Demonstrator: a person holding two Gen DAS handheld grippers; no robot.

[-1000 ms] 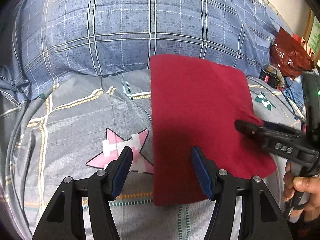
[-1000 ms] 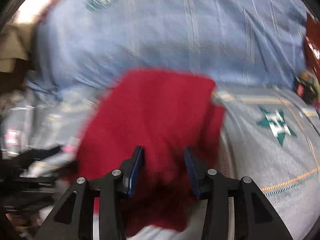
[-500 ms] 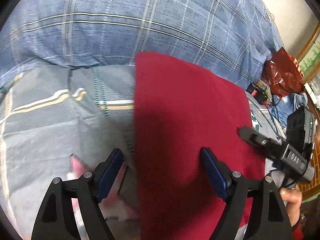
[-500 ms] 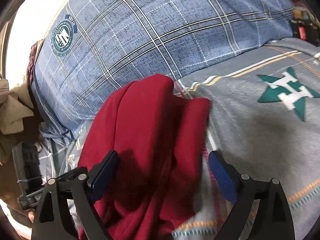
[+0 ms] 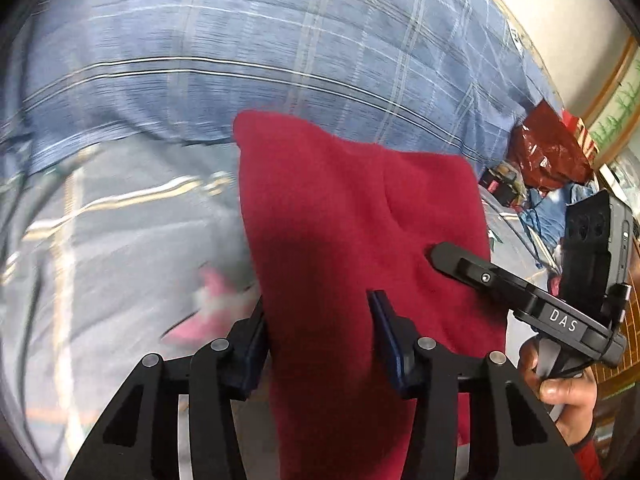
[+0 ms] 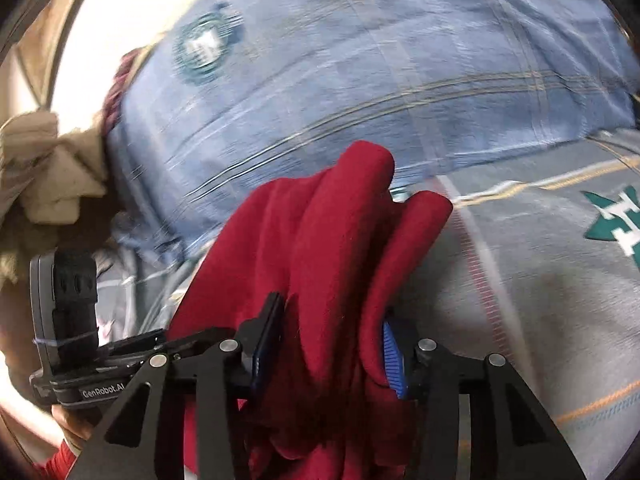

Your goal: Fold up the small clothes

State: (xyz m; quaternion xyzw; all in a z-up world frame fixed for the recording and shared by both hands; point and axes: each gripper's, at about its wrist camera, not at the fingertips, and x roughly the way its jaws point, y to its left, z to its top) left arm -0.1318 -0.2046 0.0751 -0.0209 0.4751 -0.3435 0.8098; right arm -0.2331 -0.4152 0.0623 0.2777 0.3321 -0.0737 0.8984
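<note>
The left gripper (image 5: 320,334) is held low over the bed, pointing forward along the red cloth (image 5: 360,232); its jaws are partly spread, with the cloth's near end lying between them, the left finger at the cloth's left edge and the right finger over its middle; whether the pads press the fabric cannot be told. The right gripper (image 6: 330,340) is seen angled in from the right side, its handle gripped by the person's right hand (image 5: 568,396); in the right wrist view its jaws are set apart with a thick bunch of the red cloth gathered between them, the fabric touching both blue pads (image 6: 390,360); a firm pinch cannot be confirmed. The cloth is raised into rounded folds ahead of the right gripper, while in the left wrist view its far part is spread flat on the grey bedsheet (image 5: 120,240), its far corner reaching the blue plaid quilt (image 5: 280,40). Bare sheet is seen to the left of the cloth and to its right, where a green star print (image 6: 616,220) lies; a red plastic bag (image 5: 548,148) and small clutter sit at the far right edge; a beige bundle (image 6: 44,172) lies far left.
</note>
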